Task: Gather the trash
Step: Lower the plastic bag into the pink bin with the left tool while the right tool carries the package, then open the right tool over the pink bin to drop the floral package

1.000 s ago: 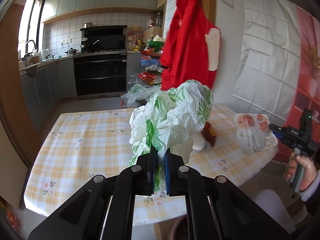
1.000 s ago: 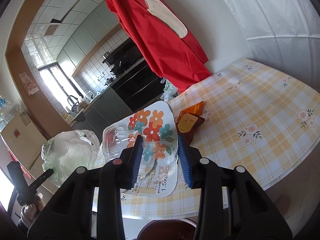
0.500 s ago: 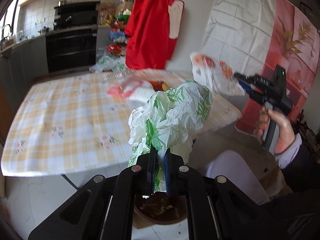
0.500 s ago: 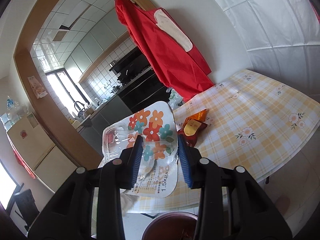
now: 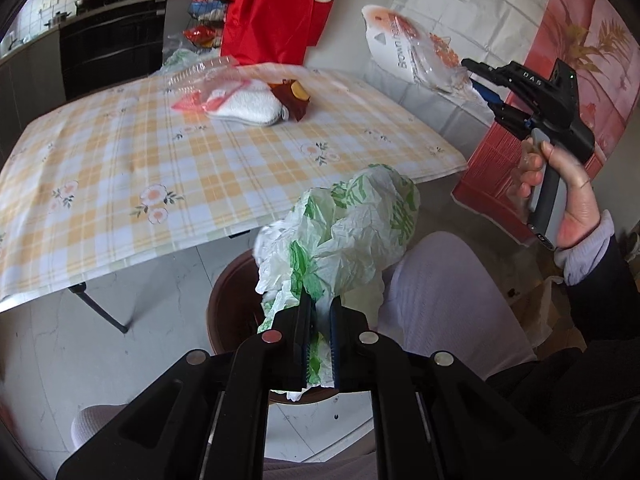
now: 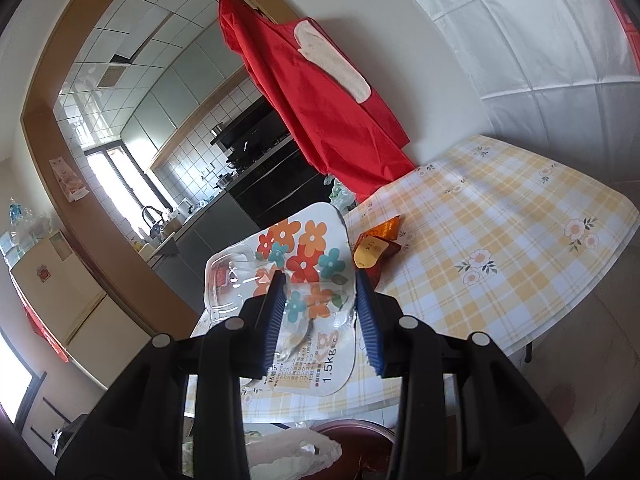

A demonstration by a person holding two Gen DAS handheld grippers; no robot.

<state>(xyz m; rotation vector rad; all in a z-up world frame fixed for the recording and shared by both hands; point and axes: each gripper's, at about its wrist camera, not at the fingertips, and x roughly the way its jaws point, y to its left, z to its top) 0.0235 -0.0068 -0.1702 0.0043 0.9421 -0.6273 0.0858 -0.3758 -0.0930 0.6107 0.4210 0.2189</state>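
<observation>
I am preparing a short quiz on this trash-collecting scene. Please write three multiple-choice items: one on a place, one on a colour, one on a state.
1. Where is the crumpled white-and-green plastic bag?
A. flat on the checked tablecloth
B. above the round brown bin
C. on the kitchen counter

2. What colour is the cloth hanging by the doorway?
A. red
B. blue
C. black

3. How is the left gripper?
A. wide open
B. shut on the bag
C. out of view

Answers: 1 B, the round brown bin shows right under it; 2 A, the red cloth is plain; 3 B, its fingers pinch the bag.
</observation>
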